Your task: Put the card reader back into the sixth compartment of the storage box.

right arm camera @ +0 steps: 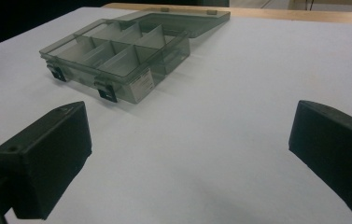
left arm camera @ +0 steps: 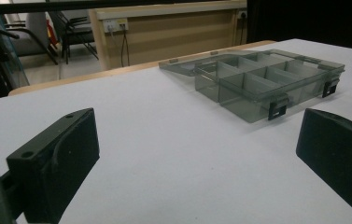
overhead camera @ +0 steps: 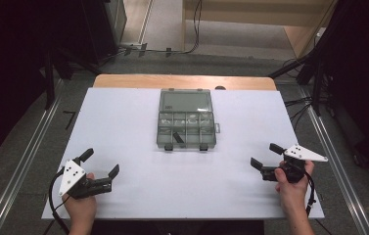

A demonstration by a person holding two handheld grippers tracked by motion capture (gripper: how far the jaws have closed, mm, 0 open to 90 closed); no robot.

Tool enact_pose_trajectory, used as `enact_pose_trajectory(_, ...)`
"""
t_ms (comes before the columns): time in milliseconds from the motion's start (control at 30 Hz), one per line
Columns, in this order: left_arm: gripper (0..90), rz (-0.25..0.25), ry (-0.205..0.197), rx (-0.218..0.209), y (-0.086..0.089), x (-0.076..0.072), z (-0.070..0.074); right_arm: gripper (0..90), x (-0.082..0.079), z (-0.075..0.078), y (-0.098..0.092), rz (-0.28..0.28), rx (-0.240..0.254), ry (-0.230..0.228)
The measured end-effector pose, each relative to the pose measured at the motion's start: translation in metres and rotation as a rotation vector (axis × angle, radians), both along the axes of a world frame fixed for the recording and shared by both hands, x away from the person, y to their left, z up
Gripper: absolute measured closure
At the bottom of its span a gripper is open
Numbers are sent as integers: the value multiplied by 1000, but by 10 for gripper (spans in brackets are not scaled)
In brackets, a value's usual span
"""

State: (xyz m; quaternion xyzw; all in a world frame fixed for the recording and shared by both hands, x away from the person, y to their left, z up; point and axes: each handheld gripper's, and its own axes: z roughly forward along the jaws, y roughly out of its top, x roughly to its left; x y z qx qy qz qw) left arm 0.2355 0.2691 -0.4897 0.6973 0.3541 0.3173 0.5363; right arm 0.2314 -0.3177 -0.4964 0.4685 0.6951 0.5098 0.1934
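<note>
Organizer box [overhead camera: 187, 125], smoky clear plastic, one item: sits in the upper centre of the high view, on the white table [overhead camera: 123, 132], its hinged lid [overhead camera: 186, 100] thrown back flat toward the top of the frame. Tray split by dividers into several compartments; small pale and dark pieces lie in some, too small to identify. Two dark latches [overhead camera: 168, 147] on the near wall.

Left gripper [overhead camera: 102, 162]: lower left of the high view, held in a hand [overhead camera: 80, 208], jaws spread wide, nothing between them. In the left gripper view the box [left arm camera: 267, 81] appears upper right, well apart from the jaws.

Right gripper [overhead camera: 266, 154]: lower right of the high view, held in a hand [overhead camera: 292, 188], jaws spread wide, nothing between them. In the right gripper view the box [right arm camera: 117, 53] lies upper left, well apart from the jaws.
</note>
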Motion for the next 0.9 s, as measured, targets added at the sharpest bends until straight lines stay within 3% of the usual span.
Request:
enact_pose_trajectory(300,0,0,1,-9,0,0,0,0,-13,-7,-12,-32,32,-26)
enact_pose_trajectory(533,0,-1,1,-9,1,0,0,0,-25,-12,-19,-40,11,-42)
enact_pose_trajectory(900,0,4,2,-17,2,0,0,0,-45,-16,-38,-71,54,-86)
